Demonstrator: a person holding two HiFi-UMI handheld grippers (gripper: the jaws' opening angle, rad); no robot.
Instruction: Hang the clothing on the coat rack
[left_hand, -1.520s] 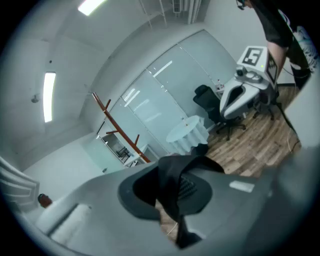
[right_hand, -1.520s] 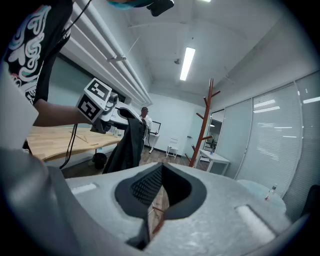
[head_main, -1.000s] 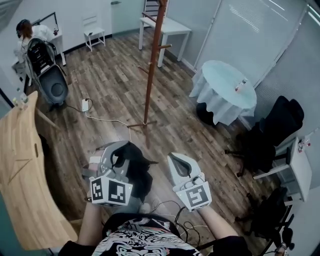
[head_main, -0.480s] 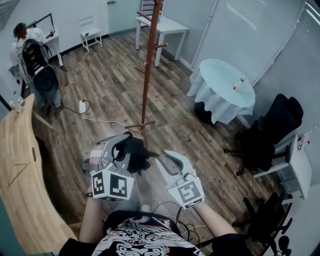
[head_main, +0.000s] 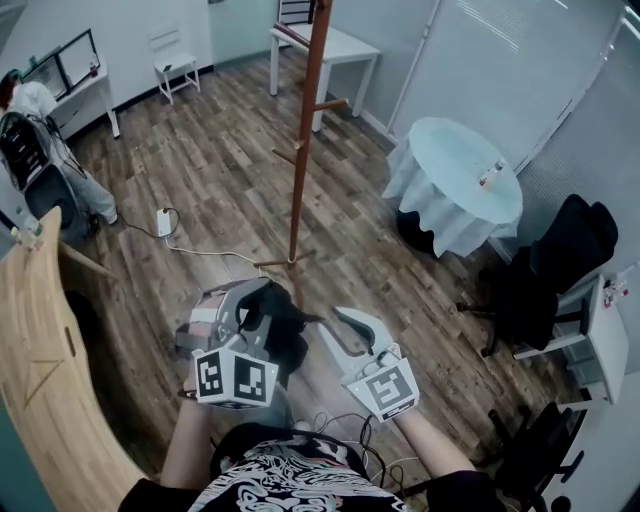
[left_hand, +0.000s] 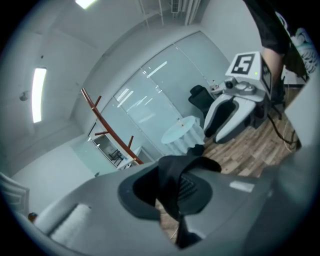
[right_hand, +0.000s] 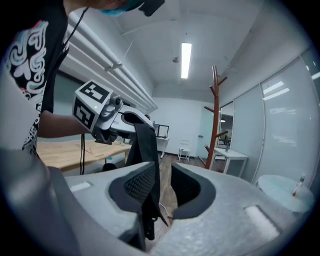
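Head view puts the black clothing (head_main: 285, 330) low in the middle, bunched up and hanging above the wooden floor (head_main: 210, 170), just in front of the person. The left gripper (head_main: 255, 295) has its jaws pressed together on a fold of it, and the rest of the cloth droops down and to the right. The right gripper (head_main: 332, 322) is just beside it on the right. Its jaws have just been opening and stand spread. In the right gripper view a strip of the cloth hangs in the gap between them, close against the left pad, without being squeezed. Farther off, the brown coat rack (head_main: 303, 130) stands upright on the floor, well apart from the garment. A round table (head_main: 455, 175) draped in a pale cloth stands at the far right. A light wooden counter (head_main: 40, 350) curves along the left edge.
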